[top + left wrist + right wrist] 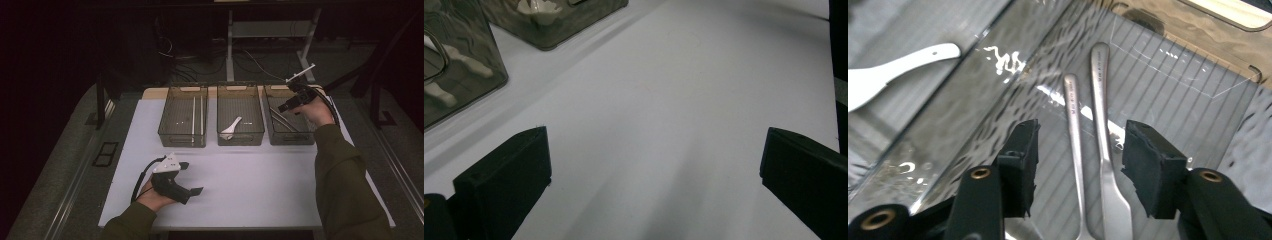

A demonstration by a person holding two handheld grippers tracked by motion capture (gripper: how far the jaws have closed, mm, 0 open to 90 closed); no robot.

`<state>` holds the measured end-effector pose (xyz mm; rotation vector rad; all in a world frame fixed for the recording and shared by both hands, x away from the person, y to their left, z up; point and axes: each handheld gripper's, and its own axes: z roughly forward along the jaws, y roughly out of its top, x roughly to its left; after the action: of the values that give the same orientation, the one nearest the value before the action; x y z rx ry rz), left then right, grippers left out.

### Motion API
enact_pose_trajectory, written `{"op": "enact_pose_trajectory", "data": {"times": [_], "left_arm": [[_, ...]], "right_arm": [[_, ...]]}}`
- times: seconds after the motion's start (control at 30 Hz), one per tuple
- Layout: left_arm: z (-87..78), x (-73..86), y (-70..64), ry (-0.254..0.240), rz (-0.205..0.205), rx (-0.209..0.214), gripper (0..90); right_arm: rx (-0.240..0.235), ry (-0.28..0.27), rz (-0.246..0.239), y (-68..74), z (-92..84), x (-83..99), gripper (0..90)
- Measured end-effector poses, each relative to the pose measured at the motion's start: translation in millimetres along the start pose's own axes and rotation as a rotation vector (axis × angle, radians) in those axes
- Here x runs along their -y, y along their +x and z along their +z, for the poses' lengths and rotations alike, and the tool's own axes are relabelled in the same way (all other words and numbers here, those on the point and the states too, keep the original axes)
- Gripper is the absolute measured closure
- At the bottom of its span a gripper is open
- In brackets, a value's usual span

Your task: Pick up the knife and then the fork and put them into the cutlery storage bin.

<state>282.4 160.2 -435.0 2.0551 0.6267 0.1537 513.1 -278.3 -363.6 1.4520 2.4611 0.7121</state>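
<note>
- The right gripper (1078, 165) is held over the right-hand bin (291, 136) at the table's far right, jaws part spread and pinching nothing
- Two metal utensils (1090, 150) are seen lying side by side on the bin floor, between the jaws but untouched
- A drop-off step is judged to be finishing; withdrawal above the bin wall is called for next
- The left gripper (190, 177) is rested near the front edge, jaws spread wide, empty

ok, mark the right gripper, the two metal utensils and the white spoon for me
right gripper (1078, 150): right gripper view, gap midway between its tips.
metal utensils (1100, 95): right gripper view, handle of the longer one.
white spoon (231, 127): high view, mid-handle, in the middle bin.
</note>
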Motion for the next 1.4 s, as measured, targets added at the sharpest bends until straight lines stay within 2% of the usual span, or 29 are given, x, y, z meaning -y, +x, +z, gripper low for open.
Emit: {"op": "enact_pose_trajectory", "data": {"times": [0.13, 0.27, 0.37, 0.77, 1.1, 1.4], "left_arm": [[0.3, -0.2, 0.4, 0.002, 0.003, 0.0, 0.0], [0.1, -0.3, 0.3, 0.002, 0.005, 0.001, 0.0], [0.4, -0.2, 0.7, 0.006, 0.007, 0.002, 0.0], [0.2, -0.6, 1.9, 0.005, 0.001, 0.001, 0.0], [-1.3, -0.9, 3.1, 0.006, 0.008, 0.012, 0.0], [-5.2, -1.3, 7.3, 0.007, 0.009, 0.009, 0.0]], "right_arm": [[-0.005, -0.032, 0.004, 0.4, -7.6, 4.9, 43.3], [-0.025, -0.085, 0.005, 1.3, -14.9, 9.8, 40.8], [-0.035, -0.118, 0.025, 0.8, -18.6, 13.2, 39.9], [-0.049, -0.19, 0.032, 7.8, -26.3, 29.7, 32.1], [-0.064, -0.279, 0.009, 14.9, -34.8, 48.1, 26.9], [-0.069, -0.334, -0.015, 22.7, -43.9, 69.7, 21.3]]}}
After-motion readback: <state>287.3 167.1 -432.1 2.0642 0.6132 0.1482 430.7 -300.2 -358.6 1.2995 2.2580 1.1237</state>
